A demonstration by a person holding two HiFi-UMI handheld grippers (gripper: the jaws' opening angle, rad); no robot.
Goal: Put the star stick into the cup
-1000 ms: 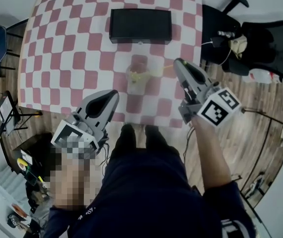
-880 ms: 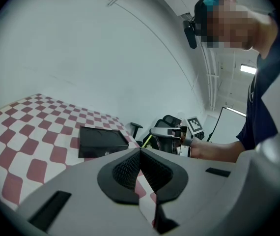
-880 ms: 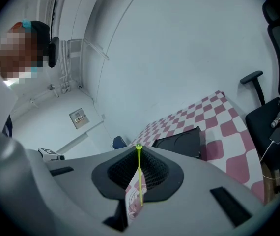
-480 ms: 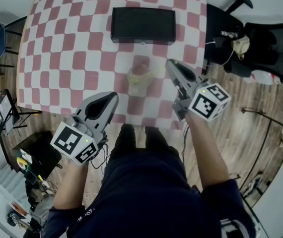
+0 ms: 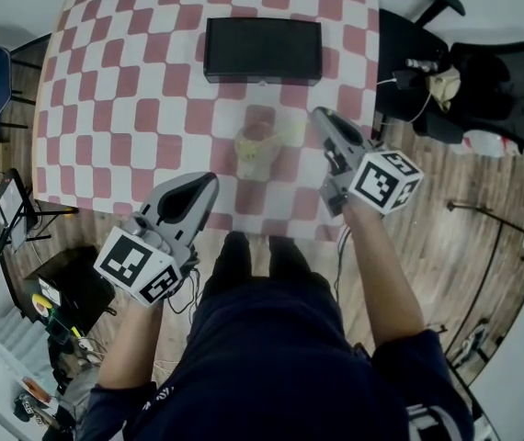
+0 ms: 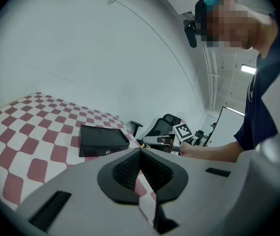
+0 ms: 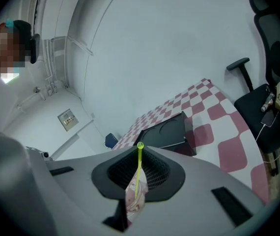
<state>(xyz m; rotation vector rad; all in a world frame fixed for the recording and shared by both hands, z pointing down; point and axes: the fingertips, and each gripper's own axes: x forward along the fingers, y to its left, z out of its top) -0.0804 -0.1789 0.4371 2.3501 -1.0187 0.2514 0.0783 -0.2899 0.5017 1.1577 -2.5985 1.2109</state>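
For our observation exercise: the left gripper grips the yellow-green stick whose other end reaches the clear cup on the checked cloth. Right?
No: the right gripper grips the yellow-green stick, as the right gripper view shows. Its other end does reach the clear cup on the checked cloth.

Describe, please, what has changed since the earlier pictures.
The right tongs, shut on the star stick, have shifted slightly toward the cup, the stick's far end at its mouth. Nothing was grasped or released. The left tongs, cup and black box stayed put.
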